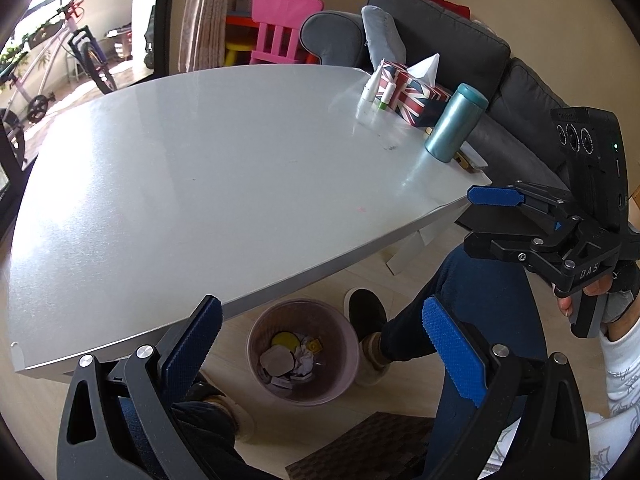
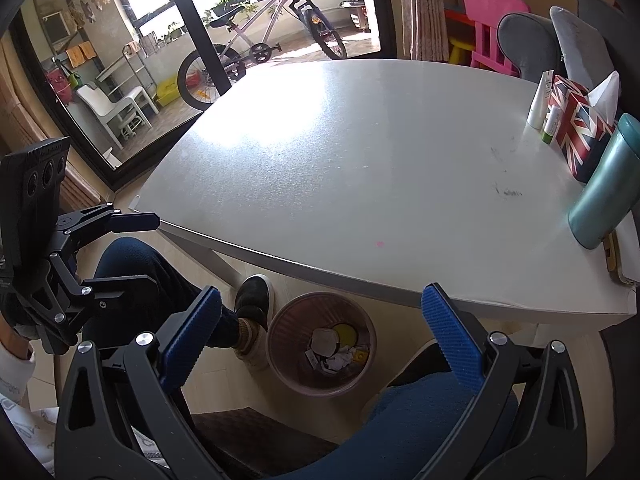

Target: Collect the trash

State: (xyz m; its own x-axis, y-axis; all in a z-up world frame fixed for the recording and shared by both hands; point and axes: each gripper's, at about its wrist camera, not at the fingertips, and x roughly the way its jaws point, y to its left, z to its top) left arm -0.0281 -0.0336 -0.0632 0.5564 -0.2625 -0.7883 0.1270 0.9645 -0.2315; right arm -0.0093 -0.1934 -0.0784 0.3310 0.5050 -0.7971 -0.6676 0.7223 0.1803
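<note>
A pink waste bin (image 1: 303, 351) stands on the floor under the white table's near edge (image 1: 280, 280); it holds crumpled paper, a yellow lid and other scraps. It also shows in the right wrist view (image 2: 322, 344). My left gripper (image 1: 320, 344) is open and empty, held above the bin. My right gripper (image 2: 320, 334) is open and empty, also above the bin. The right gripper shows in the left wrist view (image 1: 480, 220), open beside the table corner. The left gripper shows in the right wrist view (image 2: 136, 248), open.
On the table's far right stand a Union Jack tissue box (image 1: 412, 94), a teal tumbler (image 1: 454, 122) and small white tubes (image 1: 370, 88). The person's legs and black shoe (image 1: 366, 310) flank the bin. A grey sofa (image 1: 440, 36), pink chair (image 1: 280, 28) and bicycle (image 2: 256, 44) are behind.
</note>
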